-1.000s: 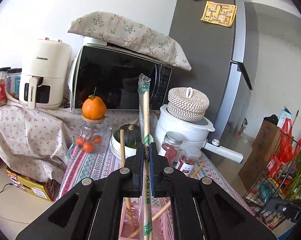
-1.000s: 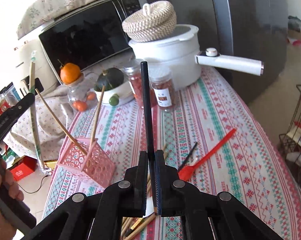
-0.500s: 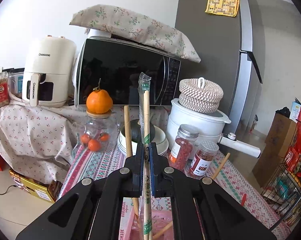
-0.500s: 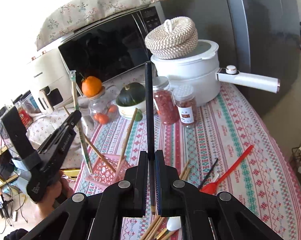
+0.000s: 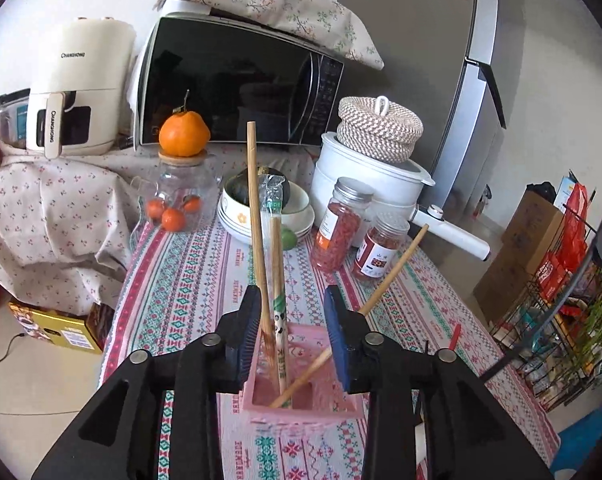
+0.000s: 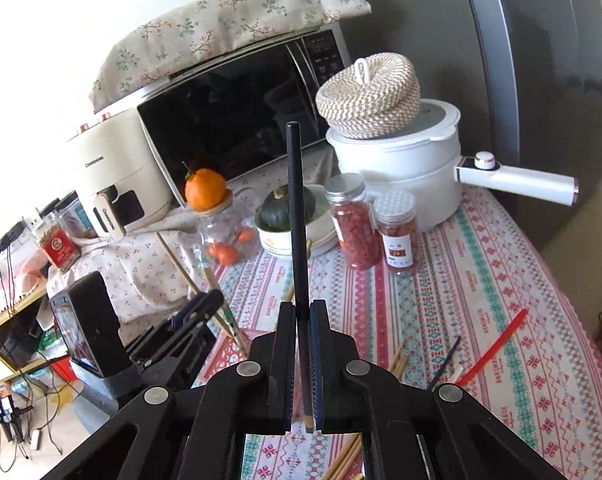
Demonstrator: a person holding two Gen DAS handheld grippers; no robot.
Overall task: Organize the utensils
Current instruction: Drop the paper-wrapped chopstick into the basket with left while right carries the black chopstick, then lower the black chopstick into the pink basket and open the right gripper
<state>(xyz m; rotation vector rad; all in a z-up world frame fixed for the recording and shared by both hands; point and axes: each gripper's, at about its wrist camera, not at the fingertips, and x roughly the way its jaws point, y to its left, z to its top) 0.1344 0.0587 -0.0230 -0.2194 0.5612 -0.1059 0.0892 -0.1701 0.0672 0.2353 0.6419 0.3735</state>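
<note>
My left gripper (image 5: 293,308) hangs just above the pink basket (image 5: 301,410), its jaws opening. Wrapped chopsticks (image 5: 277,264) stand in the basket between the jaws, free of the pads. Two bare wooden chopsticks (image 5: 257,216) lean in the same basket. My right gripper (image 6: 301,316) is shut on a black chopstick (image 6: 296,216) that points up and away. The right wrist view also shows the left gripper (image 6: 205,304) over the basket (image 6: 225,350), held by a person off to the left. Loose wooden chopsticks (image 6: 397,360) and a red utensil (image 6: 497,344) lie on the patterned tablecloth.
Behind the basket stand a jar topped with an orange (image 5: 184,184), a bowl with a dark squash (image 5: 297,208), two spice jars (image 5: 341,224) and a white pot (image 5: 365,176) with a long handle. A microwave (image 5: 237,80) and fridge (image 5: 441,60) close the back; a wire rack (image 5: 561,300) stands right.
The left gripper sank toward the basket and opened, letting the wrapped chopsticks drop into it. The right gripper rose, still shut on the black chopstick.
</note>
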